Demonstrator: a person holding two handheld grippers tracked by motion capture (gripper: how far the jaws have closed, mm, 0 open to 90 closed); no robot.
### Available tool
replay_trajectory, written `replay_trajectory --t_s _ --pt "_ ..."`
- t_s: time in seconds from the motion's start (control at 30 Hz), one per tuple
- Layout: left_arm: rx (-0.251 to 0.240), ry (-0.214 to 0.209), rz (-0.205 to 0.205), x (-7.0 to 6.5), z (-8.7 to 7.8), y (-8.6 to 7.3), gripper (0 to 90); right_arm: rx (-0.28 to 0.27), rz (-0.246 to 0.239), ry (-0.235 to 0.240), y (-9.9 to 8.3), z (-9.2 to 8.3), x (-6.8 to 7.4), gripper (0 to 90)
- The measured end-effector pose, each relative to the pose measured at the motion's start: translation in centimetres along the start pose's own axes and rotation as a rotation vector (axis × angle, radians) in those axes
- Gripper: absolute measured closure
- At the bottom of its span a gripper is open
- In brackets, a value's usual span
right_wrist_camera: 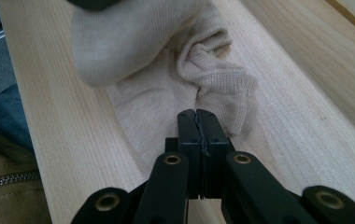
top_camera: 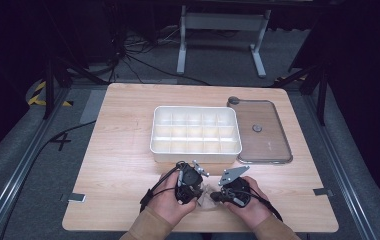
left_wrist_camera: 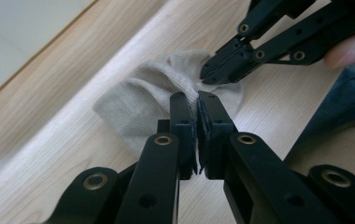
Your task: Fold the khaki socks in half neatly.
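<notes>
A beige sock point(left_wrist_camera: 154, 100) is seen bunched on the table point(top_camera: 118, 165) at the lower middle of the high view, between both hands. The left gripper point(left_wrist_camera: 197, 109) is pressed together on a fold of its cloth; the right gripper point(right_wrist_camera: 198, 122) is pinched on its near edge. The sock's long axis is stretched between the two grips, equally near each.
</notes>
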State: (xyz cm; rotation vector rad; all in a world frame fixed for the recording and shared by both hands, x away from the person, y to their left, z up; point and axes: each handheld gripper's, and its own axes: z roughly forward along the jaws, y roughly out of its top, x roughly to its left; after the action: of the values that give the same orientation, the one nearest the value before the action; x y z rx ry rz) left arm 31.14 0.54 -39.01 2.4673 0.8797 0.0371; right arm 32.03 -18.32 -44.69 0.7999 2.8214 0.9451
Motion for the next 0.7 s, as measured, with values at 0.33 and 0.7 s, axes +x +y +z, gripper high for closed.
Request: replay_trajectory --t_s 0.33,0.7 --pt "0.021 -0.022 -0.011 0.3 1.1 0.0 85.3 -0.004 -0.004 -0.003 -0.1 0.0 0.0 89.7" --pt "0.01 -0.066 -0.026 0.7 1.3 -0.1 75.2 -0.002 -0.011 -0.002 -0.1 -0.1 0.0 89.3"
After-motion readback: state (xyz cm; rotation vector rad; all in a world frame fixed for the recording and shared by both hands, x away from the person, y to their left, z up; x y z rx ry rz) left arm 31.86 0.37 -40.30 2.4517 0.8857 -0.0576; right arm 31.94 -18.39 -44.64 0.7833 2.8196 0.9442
